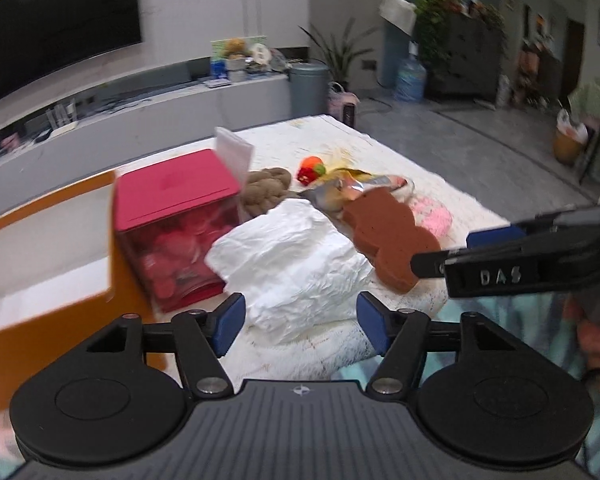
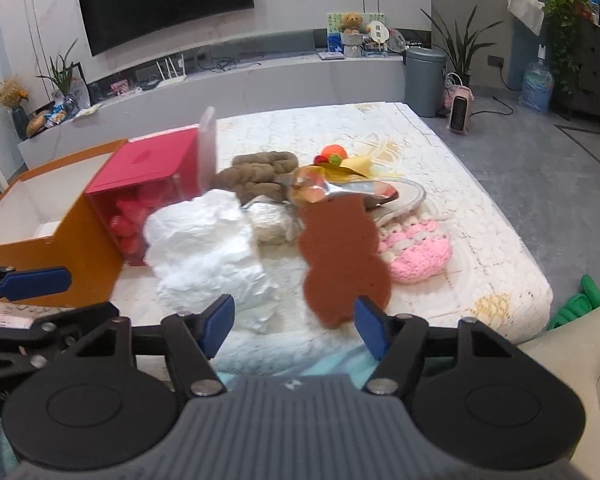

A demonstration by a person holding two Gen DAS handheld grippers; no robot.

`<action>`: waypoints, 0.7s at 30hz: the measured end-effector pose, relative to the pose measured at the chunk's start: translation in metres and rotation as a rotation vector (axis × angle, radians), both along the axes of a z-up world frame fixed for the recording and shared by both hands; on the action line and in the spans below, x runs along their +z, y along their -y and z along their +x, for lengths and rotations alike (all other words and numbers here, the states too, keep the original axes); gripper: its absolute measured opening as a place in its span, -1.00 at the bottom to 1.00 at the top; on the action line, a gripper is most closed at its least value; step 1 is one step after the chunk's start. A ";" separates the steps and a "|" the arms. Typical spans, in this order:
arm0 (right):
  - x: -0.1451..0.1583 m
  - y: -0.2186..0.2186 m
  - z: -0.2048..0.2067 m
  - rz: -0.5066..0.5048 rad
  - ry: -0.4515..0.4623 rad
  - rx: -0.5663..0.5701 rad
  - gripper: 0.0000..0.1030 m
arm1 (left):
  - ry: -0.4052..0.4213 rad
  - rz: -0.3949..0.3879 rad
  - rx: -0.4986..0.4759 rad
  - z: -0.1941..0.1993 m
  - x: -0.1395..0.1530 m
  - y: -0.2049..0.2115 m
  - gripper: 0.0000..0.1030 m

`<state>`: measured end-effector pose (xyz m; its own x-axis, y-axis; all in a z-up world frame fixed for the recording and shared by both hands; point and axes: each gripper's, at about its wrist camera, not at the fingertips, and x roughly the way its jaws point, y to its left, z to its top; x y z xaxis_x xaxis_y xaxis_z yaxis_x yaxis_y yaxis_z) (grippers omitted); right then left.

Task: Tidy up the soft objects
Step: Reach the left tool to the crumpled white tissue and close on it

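Soft things lie in a heap on a white padded mat (image 2: 440, 184): a crumpled white cloth (image 1: 296, 264) (image 2: 208, 252), a brown bear-shaped sponge (image 1: 388, 236) (image 2: 340, 256), a brown plush (image 1: 266, 190) (image 2: 256, 174), a pink crochet piece (image 2: 416, 252) (image 1: 434, 218), a small orange-and-red toy (image 1: 312, 168) (image 2: 334, 154). My left gripper (image 1: 300, 324) is open just short of the white cloth. My right gripper (image 2: 296, 324) is open; its right pad is close to the sponge's lower end. Both are empty.
An open orange box (image 1: 52, 320) (image 2: 76, 248) with a white inside stands at the left. A red-lidded clear box (image 1: 176, 232) (image 2: 144, 196) of red things lies beside it. A foil snack bag (image 2: 320, 188) and a sandal (image 2: 404, 200) lie in the heap. A green toy (image 2: 580, 300) lies off the mat's right edge.
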<state>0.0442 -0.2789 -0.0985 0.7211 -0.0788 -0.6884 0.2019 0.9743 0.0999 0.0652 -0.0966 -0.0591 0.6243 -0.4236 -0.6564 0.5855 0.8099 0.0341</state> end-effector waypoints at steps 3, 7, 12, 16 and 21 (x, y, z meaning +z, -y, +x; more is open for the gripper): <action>-0.005 0.013 0.011 0.026 -0.019 -0.016 0.27 | -0.001 0.038 -0.039 0.012 -0.012 0.014 0.53; -0.018 0.025 0.026 0.069 -0.073 -0.044 0.20 | 0.019 0.125 -0.087 0.024 -0.031 0.035 0.58; -0.029 0.031 0.043 0.123 -0.124 -0.033 -0.03 | 0.019 0.205 -0.124 0.039 -0.055 0.055 0.64; -0.038 0.037 0.053 0.171 -0.153 -0.050 -0.10 | 0.030 0.274 -0.128 0.044 -0.071 0.062 0.66; -0.043 0.038 0.057 0.190 -0.174 -0.038 -0.10 | 0.034 0.329 -0.103 0.050 -0.086 0.067 0.67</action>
<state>0.1016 -0.3167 -0.1410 0.5894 0.0391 -0.8069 0.2683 0.9327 0.2412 0.1155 -0.1635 -0.1451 0.6129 -0.2552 -0.7478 0.6579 0.6889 0.3042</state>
